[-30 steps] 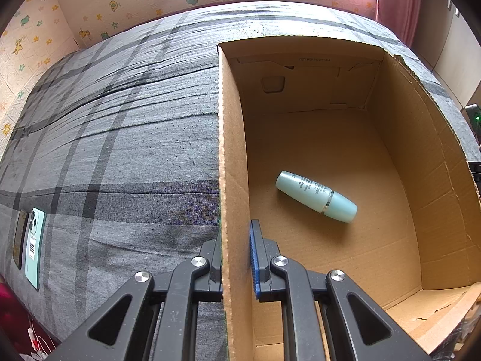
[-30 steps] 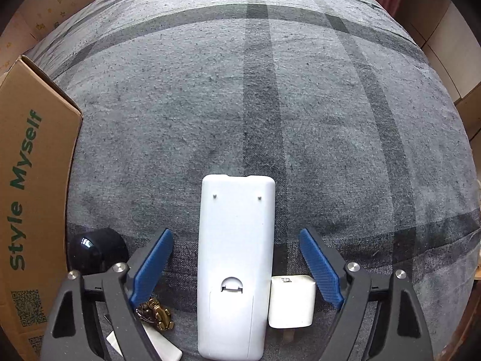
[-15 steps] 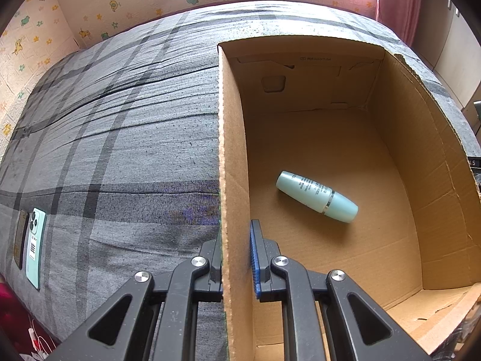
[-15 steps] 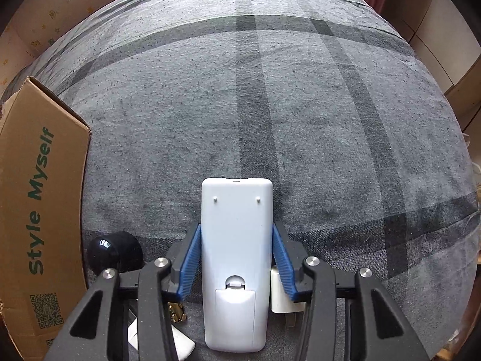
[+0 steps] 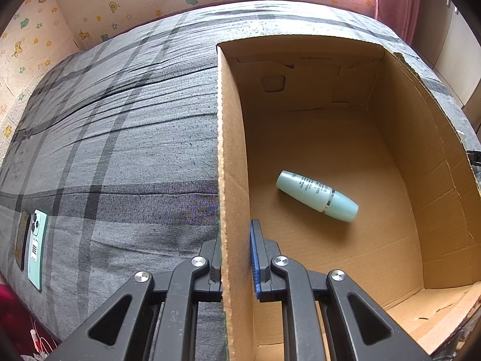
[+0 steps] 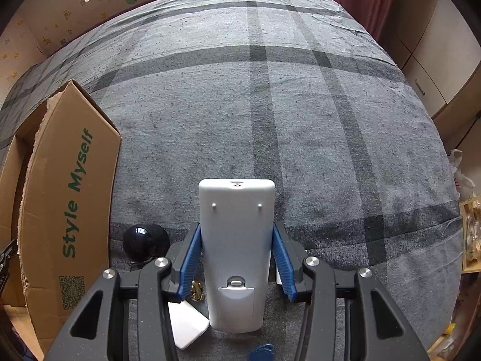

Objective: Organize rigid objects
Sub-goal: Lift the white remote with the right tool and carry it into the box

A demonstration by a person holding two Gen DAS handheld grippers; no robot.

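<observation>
In the left wrist view my left gripper [image 5: 236,258] is shut on the left wall of an open cardboard box [image 5: 231,156], one finger outside and one inside. A pale teal bottle [image 5: 317,195] lies on its side on the box floor. In the right wrist view my right gripper [image 6: 237,258] is shut on a white remote control [image 6: 237,240], back side up, lifted above the grey plaid bedcover [image 6: 270,105]. The blue pads press on both long edges of the remote. The box [image 6: 63,198] stands to the left, printed "Style Myself".
On the bedcover under the right gripper lie a black round object [image 6: 141,240], a small brass piece [image 6: 197,290], a white flat item [image 6: 186,325] and a blue tag [image 6: 263,353]. Two phones [image 5: 31,240] lie at the bed's left edge. Cabinets [image 6: 436,60] stand at right.
My right gripper closed from wide open onto the white remote and lifted it off the bedcover, so the items beneath look smaller. The left gripper and the box have not moved.
</observation>
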